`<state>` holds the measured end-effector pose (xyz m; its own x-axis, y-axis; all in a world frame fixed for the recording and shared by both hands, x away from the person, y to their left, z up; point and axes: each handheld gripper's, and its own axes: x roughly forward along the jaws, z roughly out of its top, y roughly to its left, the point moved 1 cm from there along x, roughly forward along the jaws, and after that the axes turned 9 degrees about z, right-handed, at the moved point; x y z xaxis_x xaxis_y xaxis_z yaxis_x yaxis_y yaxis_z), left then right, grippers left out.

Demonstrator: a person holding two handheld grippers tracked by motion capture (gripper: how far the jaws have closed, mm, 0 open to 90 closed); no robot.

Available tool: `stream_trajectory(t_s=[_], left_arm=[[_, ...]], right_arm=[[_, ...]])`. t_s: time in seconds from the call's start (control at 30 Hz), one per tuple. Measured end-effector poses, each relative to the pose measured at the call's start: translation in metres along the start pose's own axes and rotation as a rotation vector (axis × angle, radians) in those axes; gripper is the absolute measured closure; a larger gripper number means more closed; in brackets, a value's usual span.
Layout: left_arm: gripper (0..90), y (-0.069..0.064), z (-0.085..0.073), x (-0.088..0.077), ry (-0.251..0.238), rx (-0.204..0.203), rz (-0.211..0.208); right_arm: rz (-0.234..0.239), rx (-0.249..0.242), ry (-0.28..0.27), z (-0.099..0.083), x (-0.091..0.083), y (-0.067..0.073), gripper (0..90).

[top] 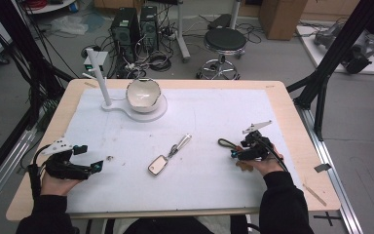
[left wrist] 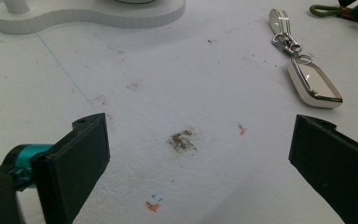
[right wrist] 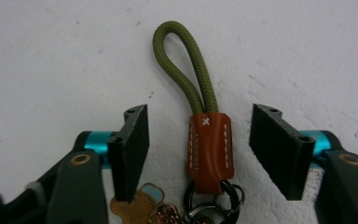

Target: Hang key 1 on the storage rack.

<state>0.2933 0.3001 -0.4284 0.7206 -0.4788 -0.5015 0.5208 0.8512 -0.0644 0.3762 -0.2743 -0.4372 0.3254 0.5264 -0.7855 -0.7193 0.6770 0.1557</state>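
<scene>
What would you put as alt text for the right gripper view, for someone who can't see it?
A keychain strap, an olive-green cord loop in a stitched orange leather sleeve, lies flat on the white table cover between the open black jaws of the right gripper, which touch nothing. Metal key rings and a small tan and light-blue charm hang at its near end.

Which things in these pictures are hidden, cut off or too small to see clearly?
- Bowl contents: high view, its tilted wall hides them.
- Keyring charms: right gripper view, cut by the bottom edge.
- Small object near the left gripper: high view, too small to identify.
</scene>
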Motion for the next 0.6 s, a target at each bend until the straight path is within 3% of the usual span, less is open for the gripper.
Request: stream_trajectory(t_s=[0.13, 0.23, 0.47, 0.6], left_arm=[[5.5, 0.0000, -0.0001, 0.0001, 0.001, 0.002, -0.001], [5.5, -0.0002, -0.0002, 0.0004, 0.002, 0.001, -0.008], [5.5, -0.0003, -0.0003, 0.0006, -0.001, 0.002, -0.008], [5.5, 0.0000, -0.0006, 0.0005, -0.002, 0.001, -0.007]], right_arm=[[-0.037, -0.021, 0.026, -0.0012, 0.0013, 0.0015, 54.2], [-0.020, -0.025, 0.027, -0.0011, 0.0018, 0.0032, 69.1], [-0.021, 0.003, 0.015, -0.0011, 0.0005, 0.0033, 74.4], [-0.018, 0.028, -0.025, -0.0003, -0.0050, 0.0017, 75.0]])
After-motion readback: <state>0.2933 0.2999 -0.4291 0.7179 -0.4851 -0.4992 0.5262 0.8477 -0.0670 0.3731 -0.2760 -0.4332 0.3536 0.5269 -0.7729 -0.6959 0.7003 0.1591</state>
